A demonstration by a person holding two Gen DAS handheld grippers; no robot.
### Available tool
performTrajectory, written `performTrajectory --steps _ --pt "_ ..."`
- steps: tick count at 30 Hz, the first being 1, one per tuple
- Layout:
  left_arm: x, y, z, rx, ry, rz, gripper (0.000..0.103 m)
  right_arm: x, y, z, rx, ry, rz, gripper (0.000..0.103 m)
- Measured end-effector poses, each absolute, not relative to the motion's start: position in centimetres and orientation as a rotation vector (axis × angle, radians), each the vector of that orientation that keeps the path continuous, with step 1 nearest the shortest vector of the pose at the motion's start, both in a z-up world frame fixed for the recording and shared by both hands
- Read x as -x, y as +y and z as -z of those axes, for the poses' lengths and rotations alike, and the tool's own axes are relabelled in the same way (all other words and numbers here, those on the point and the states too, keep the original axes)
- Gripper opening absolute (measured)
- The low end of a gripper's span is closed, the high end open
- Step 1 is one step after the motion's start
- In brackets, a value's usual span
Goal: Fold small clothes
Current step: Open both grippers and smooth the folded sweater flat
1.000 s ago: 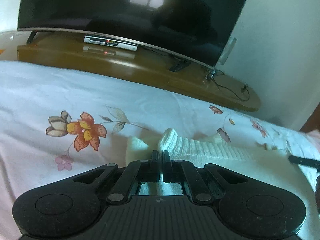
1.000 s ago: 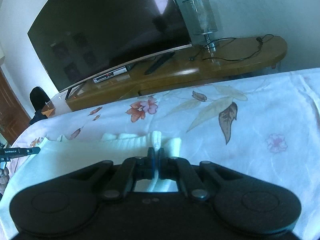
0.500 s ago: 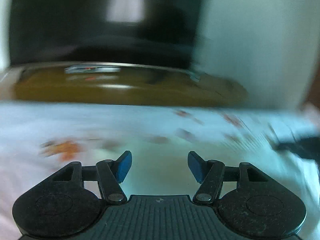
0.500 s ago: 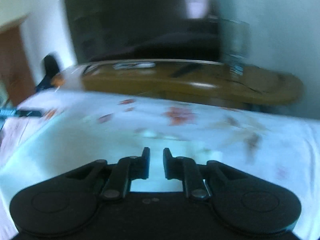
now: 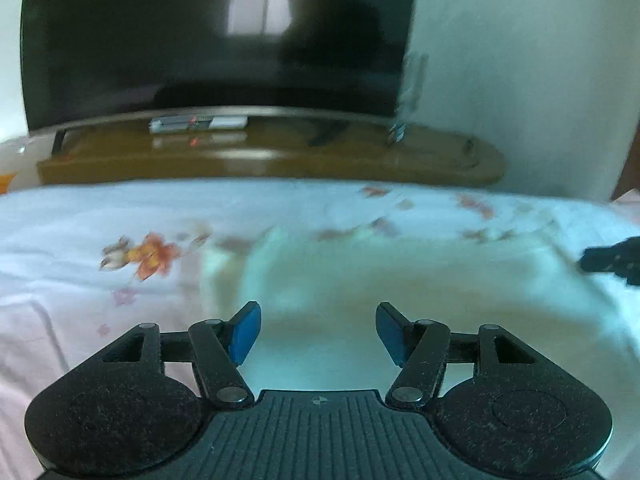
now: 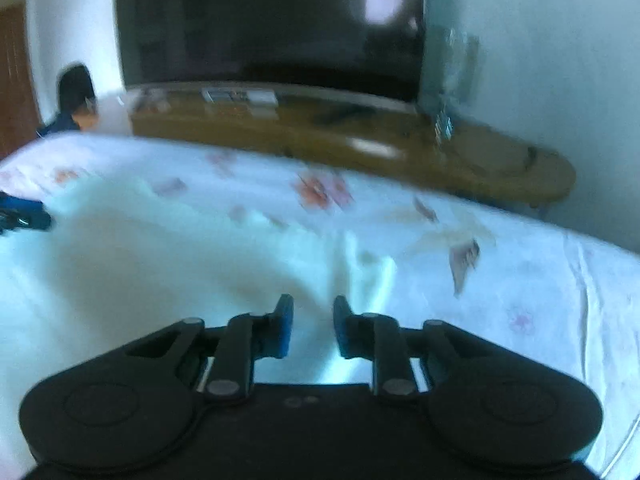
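Note:
A cream knitted garment (image 5: 360, 280) lies spread flat on the floral bedsheet (image 5: 100, 216). My left gripper (image 5: 318, 332) hovers over its near part, open, blue pads wide apart and nothing between them. In the right wrist view the same cream garment (image 6: 180, 248) stretches to the left, with a fold ridge near its right edge. My right gripper (image 6: 313, 326) is above that edge, jaws opening with a narrow gap and no cloth between them. Each view shows the other gripper's dark tip at its side edge. Both pictures are blurred.
A large dark television (image 5: 216, 32) stands on a long wooden cabinet (image 5: 272, 160) beyond the bed's far edge. A set-top box (image 5: 198, 123) sits under the screen. A glass lamp (image 6: 448, 76) stands at the cabinet's right. A dark chair back (image 6: 74, 92) shows far left.
Both grippers were shut on the garment's edge a second ago. They have let go, risen and pulled back, and the cloth now lies flat. The left stands wide, the right is parting more slowly.

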State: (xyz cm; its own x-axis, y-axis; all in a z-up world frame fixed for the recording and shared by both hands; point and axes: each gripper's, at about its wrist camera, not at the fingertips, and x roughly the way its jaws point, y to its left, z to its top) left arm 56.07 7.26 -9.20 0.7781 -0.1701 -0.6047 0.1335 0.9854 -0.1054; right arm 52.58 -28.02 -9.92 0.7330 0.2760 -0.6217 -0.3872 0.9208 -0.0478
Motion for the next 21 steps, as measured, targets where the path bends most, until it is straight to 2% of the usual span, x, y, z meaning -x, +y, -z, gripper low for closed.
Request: performTrajectory --steps 5,6,8,13,16,21 --pt "-53.9 0.6 10.4 -0.057 0.727 0.309 0.063 -48.8 -20.5 10.7 0.222 0.697 -0.579 0.021" --pt "-53.6 0.5 11.2 -0.087 0.743 0.308 0.063 -48.5 -19.6 11.7 0.261 0.714 -0.571 0.021" --pt "-52.1 3.0 11.7 -0.034 0.713 0.294 0.063 -48.6 -20.4 12.8 0.265 0.711 -0.523 0.028" --pt "-47.6 7.8 9.6 0.069 0.700 0.183 0.063 -46.4 -24.6 11.3 0.230 0.712 -0.380 0.029" --pt "-45.4 5.9 8.8 0.146 0.669 0.278 0.063 -42.5 -22.9 10.2 0.185 0.681 -0.481 0.029" --pt "-43.5 0.9 10.8 0.005 0.730 0.287 0.063 -38.7 -17.2 11.8 0.236 0.701 -0.579 0.027"
